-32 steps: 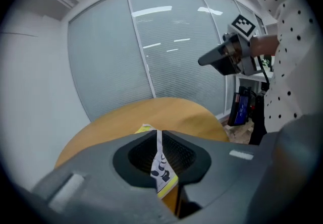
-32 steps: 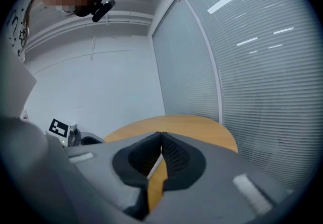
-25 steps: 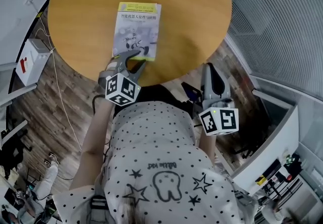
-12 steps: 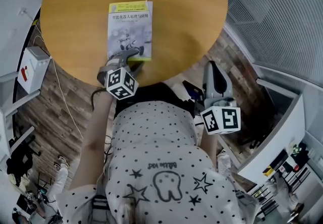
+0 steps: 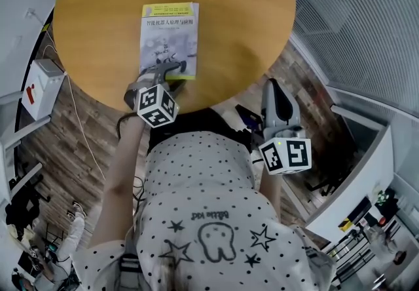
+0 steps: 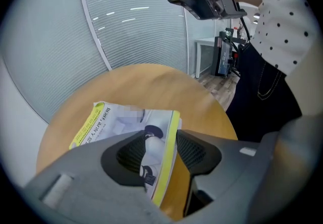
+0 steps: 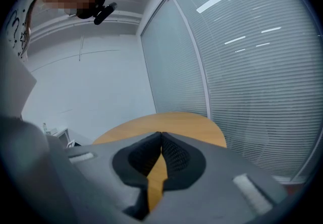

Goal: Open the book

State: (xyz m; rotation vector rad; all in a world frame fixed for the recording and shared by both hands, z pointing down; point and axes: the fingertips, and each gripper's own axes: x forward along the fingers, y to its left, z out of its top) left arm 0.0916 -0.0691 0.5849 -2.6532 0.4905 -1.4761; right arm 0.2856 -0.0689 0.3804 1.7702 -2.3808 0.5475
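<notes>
Straddles near edge of book (image 5: pixel 169 37) with left gripper (image 5: pixel 173 75) jaws apart, just widening, pressing nothing, open table (image 5: pixel 229 14) ahead, right gripper (image 7: pixel 161 137) pinched shut, empty, off the rim.

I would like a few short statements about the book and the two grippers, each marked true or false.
1. The book lies closed on the round table. True.
2. The left gripper has its jaws shut with nothing between them. False: the jaws stand apart and have just been opening, and the book's near edge is between them.
3. The right gripper grips the book's cover. False: its jaws are together and empty, away from the book.
4. The book's printed cover faces up. True.
</notes>
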